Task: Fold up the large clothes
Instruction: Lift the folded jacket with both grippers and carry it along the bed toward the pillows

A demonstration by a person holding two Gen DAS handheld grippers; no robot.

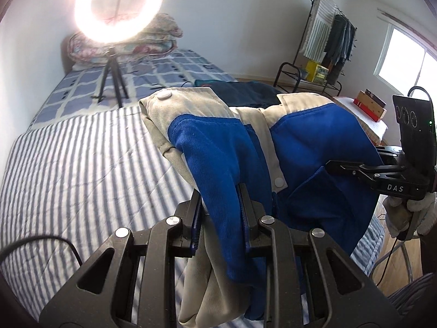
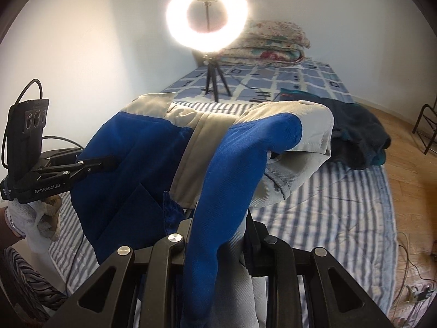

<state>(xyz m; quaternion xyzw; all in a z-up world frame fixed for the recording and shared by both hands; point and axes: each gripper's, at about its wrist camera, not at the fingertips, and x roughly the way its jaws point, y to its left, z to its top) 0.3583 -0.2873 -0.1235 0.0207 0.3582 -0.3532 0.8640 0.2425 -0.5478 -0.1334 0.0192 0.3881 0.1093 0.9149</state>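
A blue and beige jacket (image 1: 300, 147) hangs lifted above the striped bed cover (image 1: 82, 169). My left gripper (image 1: 220, 205) is shut on one bunched part of the jacket. My right gripper (image 2: 218, 218) is shut on another part of the jacket (image 2: 153, 147). Each gripper shows in the other's view: the right gripper (image 1: 331, 165) at the right, the left gripper (image 2: 113, 161) at the left, both with fingers pressed into the blue cloth. White snap buttons (image 1: 164, 95) show on the beige placket.
A ring light on a tripod (image 1: 114, 82) stands on the bed. Folded quilts (image 2: 273, 43) lie at the bed's head. A dark garment (image 2: 357, 136) lies on the bed. A clothes rack (image 1: 327, 41) and metal shelf (image 1: 289, 79) stand by the window. Cables lie on the wooden floor (image 2: 409, 191).
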